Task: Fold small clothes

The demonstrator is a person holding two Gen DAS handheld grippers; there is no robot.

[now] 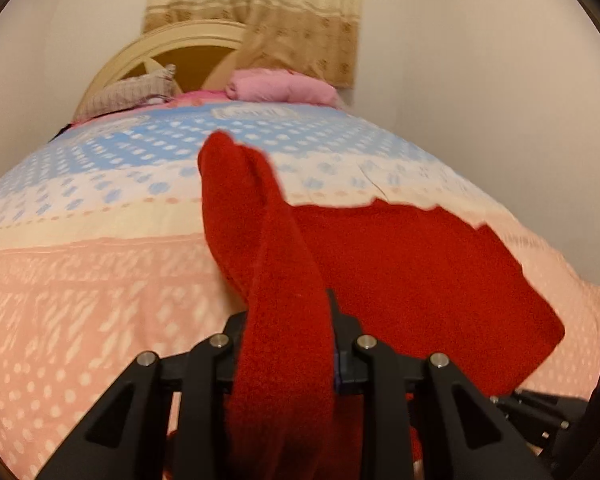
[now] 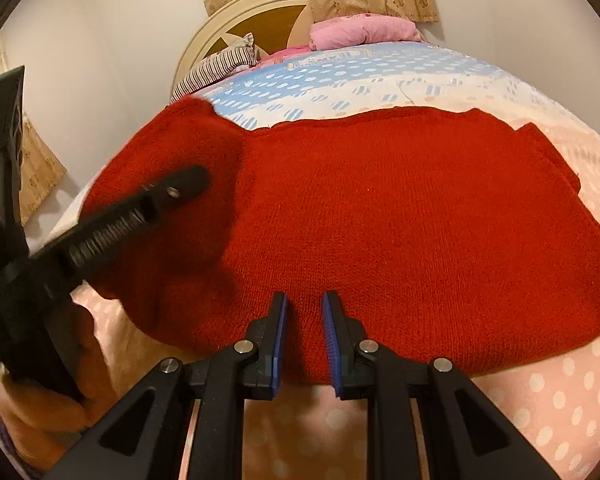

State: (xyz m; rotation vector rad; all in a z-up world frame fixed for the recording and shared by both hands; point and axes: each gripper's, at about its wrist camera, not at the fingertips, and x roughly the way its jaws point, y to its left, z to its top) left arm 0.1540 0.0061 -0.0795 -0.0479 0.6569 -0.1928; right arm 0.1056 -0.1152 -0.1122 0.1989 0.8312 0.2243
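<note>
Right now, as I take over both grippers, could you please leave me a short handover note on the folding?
Left gripper: shut on the sleeve of the red knitted sweater, lifted off the bed.
Right gripper: jaws apart at the sweater's near hem, gripping nothing.
Sweater body lies flat on the pink and blue dotted bedspread.
Done: sleeve picked up. Left: probably lay it across the body, fold the rest.
Pink folded cloth lies by the headboard.

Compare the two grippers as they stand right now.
The left gripper is shut on a lifted fold of the red sweater; the right gripper holds nothing, its jaws slightly apart over the sweater's near edge. The left's pads are buried in cloth; the right's blue pads show. Both are black.
</note>
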